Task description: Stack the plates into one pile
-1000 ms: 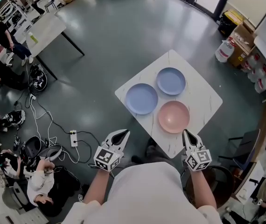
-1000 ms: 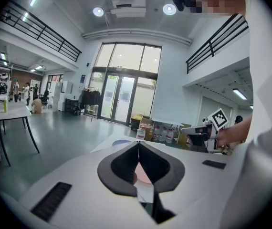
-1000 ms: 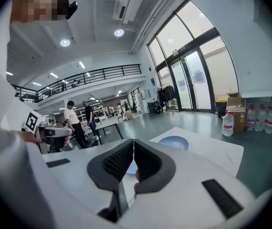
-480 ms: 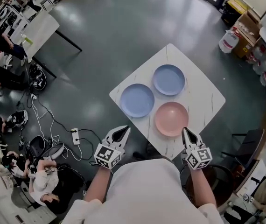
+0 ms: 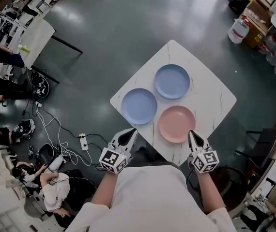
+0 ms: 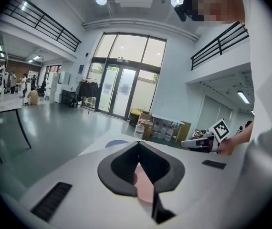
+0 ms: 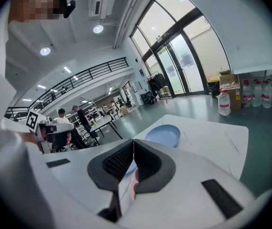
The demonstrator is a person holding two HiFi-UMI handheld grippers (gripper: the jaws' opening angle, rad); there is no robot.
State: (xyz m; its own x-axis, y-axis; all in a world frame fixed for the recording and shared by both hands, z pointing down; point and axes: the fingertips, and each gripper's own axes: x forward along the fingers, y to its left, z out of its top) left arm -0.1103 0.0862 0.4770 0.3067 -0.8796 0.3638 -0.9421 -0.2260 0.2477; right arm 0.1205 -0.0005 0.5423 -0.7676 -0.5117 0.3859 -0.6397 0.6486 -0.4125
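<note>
Three plates lie apart on the white marble table (image 5: 210, 98): a blue plate (image 5: 139, 106) at the left, a second blue plate (image 5: 172, 81) further back, and a pink plate (image 5: 176, 123) nearest me. My left gripper (image 5: 130, 132) hovers at the table's near left edge, below the left blue plate, jaws shut and empty. My right gripper (image 5: 191, 135) is just right of the pink plate's near rim, also shut with nothing in it. In the left gripper view the pink plate (image 6: 144, 187) shows behind the closed jaws. The right gripper view looks over the far blue plate (image 7: 163, 133).
Water jugs and cardboard boxes (image 5: 244, 23) stand beyond the table at the top right. A second table (image 5: 34, 33) is at the far left. Cables and a power strip (image 5: 84, 141) lie on the floor near a seated person (image 5: 55, 190). A dark chair (image 5: 254, 151) stands at the right.
Both grippers have moved forward to the table's near edges, still shut. The table and plates sit closer to them in the head view.
</note>
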